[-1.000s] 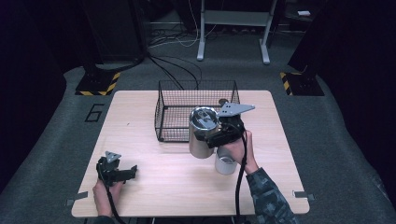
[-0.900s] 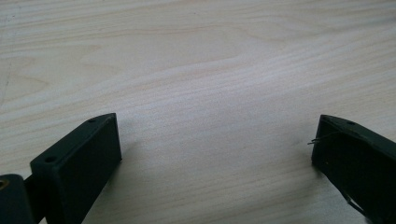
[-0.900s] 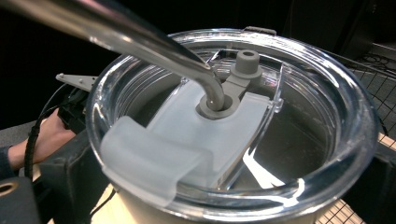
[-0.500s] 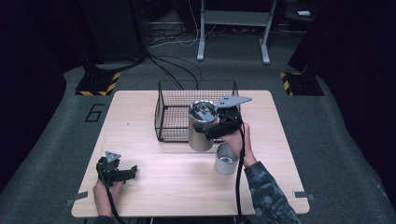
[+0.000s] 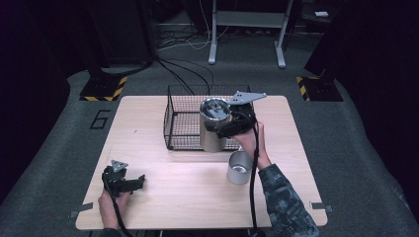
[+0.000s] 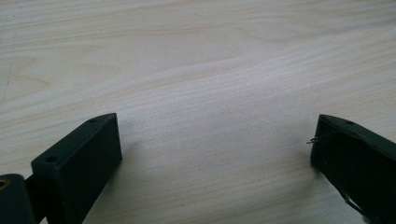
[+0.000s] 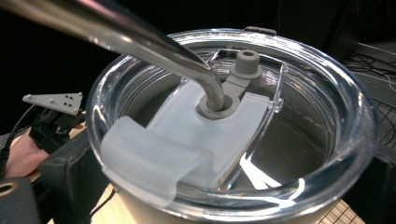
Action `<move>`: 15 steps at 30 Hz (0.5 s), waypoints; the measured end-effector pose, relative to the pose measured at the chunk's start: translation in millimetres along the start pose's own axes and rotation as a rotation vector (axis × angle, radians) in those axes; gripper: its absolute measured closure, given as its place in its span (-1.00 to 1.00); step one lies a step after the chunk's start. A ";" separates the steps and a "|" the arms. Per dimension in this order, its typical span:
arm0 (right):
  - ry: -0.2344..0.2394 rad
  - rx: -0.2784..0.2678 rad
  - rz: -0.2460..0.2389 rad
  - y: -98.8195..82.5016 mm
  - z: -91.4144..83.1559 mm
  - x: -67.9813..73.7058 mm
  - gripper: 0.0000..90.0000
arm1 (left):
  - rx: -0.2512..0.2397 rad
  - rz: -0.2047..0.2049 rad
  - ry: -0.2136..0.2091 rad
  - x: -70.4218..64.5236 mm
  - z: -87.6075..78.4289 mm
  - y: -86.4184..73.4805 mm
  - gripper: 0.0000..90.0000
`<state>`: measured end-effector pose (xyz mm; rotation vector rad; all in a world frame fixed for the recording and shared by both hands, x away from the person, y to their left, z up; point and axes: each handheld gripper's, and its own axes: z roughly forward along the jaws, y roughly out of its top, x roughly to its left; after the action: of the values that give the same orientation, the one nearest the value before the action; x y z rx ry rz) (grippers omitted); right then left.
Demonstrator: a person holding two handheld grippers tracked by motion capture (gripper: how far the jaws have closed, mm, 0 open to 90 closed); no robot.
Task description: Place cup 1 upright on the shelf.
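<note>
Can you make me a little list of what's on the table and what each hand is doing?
table: light wood table
basket: black wire basket near the far edge
big cup: shiny metal cup with a clear lid and a bent metal straw
small cup: short metal cup, standing on the table, nearer the person
right gripper: fingers shut on the big cup, in front of the basket
left gripper: fingers open, holding nothing, low over bare wood
</note>
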<state>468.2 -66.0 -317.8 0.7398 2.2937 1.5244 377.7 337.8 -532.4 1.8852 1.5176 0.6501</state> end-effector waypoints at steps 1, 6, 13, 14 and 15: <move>-0.001 -0.001 -0.002 0.8 0.3 -0.8 -0.92 | 0.000 0.000 0.000 0.0 0.0 0.0 -0.96; -0.014 -0.002 0.006 4.9 5.0 -5.8 -0.92 | 0.000 0.000 0.000 0.0 0.0 0.0 -0.96; -0.017 -0.013 0.008 11.8 9.8 -9.8 -0.92 | 0.000 0.000 0.000 0.0 0.0 0.0 -0.96; -0.018 -0.012 0.002 13.6 10.7 -10.3 -0.92 | 0.000 0.000 0.000 0.0 0.0 0.0 -0.96; -0.021 -0.013 0.003 15.0 11.5 -10.5 -0.92 | 0.000 0.000 0.000 0.0 0.0 0.0 -0.96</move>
<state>486.5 -58.4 -309.1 0.7523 2.2667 1.5242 377.7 337.8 -532.4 1.8851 1.5175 0.6503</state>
